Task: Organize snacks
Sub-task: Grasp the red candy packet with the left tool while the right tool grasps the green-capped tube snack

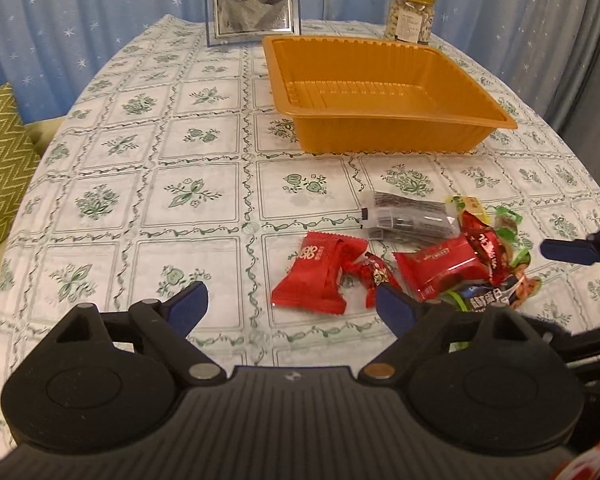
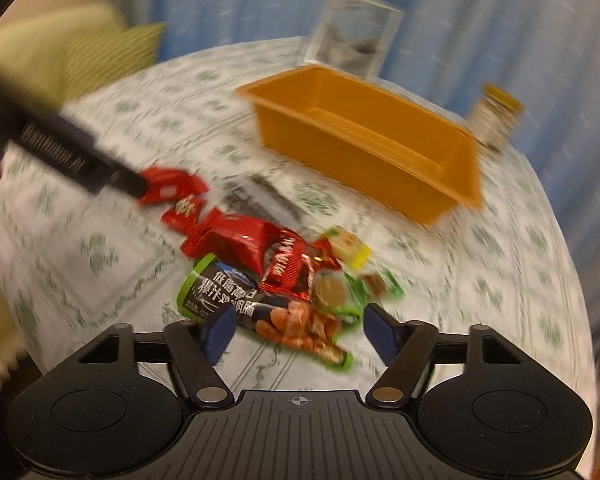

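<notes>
A heap of wrapped snacks lies on the patterned tablecloth [image 1: 196, 128] in front of an empty orange tray [image 1: 380, 136]. In the left wrist view a red packet [image 1: 312, 276] rests on the cloth between the fingertips of my left gripper [image 1: 292, 300], which is open and hovers just short of it. The right wrist view is blurred. A dark packet with a green edge [image 2: 276, 312] lies between the jaws of my right gripper [image 2: 300, 320]; the pads do not press on it. More red packets [image 2: 236, 236] and green ones [image 2: 352, 292] lie beyond, before the tray [image 2: 360, 168].
A grey packet [image 1: 408, 216] lies between the heap and the tray. A jar of nuts [image 1: 410, 14] and a framed picture [image 1: 252, 0] stand behind the tray before a blue curtain. A green zigzag cushion [image 1: 0, 160] sits off the table's left edge.
</notes>
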The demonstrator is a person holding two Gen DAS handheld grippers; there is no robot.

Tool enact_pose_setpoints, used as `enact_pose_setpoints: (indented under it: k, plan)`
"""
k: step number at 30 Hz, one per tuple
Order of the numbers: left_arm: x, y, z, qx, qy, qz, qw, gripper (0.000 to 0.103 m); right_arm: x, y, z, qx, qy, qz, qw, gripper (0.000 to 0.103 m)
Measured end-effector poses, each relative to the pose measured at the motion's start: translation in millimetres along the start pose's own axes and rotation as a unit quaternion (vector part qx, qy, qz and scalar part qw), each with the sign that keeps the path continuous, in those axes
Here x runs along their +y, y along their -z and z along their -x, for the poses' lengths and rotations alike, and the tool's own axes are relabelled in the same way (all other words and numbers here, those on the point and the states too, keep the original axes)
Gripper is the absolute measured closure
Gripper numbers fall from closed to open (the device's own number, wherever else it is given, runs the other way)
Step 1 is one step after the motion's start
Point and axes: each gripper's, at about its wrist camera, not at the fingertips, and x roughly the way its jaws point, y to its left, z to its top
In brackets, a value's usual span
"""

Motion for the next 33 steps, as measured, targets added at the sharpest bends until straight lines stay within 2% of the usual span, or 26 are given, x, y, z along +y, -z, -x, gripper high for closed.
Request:
enact_pose_setpoints:
  k: [4,6,8,13,15,18,24,26,29,33]
  plan:
    - [1,-4,-9,0.003,0.015,0.001,0.9999,0.015,2,0,-13,0.006,-0.028,0.046,0.999,0.037]
    - [1,-5,-11,0.001,0.021,-0.001,0.9998,0.015,-2,2,-16,0.004,-0.042,0.042,0.998,0.04]
    - [1,-6,-12,0.0,0.023,-0.004,0.9997,0.016,-7,1,-17,0.01,-0.051,0.022,0.998,0.053]
    - [-1,-7,-12,-0.004,0.021,-0.023,0.9995,0.017,-12,2,-4,0.032,-0.054,-0.028,0.998,0.07]
    - [-1,-7,-13,-0.002,0.024,-0.031,0.9992,0.019,-14,4,0,0.039,-0.069,-0.057,0.995,0.071]
    - [-1,-7,-15,-0.004,0.033,-0.049,0.9982,0.021,-9,5,1,0.03,-0.064,-0.041,0.997,0.071]
    - [-2,-11,-24,-0.009,0.057,-0.071,0.9958,0.037,-10,7,-12,0.019,-0.073,-0.053,0.996,0.071]
    - [-2,-13,-25,-0.011,0.065,-0.075,0.995,0.05,-12,8,-11,0.018,-0.078,-0.07,0.994,0.071]
    - [-3,-14,-27,-0.003,0.064,-0.085,0.9943,0.064,-14,9,-10,0.018,-0.082,-0.085,0.993,0.071]
    - [3,-11,-30,0.002,0.062,-0.071,0.9955,0.064,-14,11,-10,0.015,-0.081,-0.099,0.992,0.071]
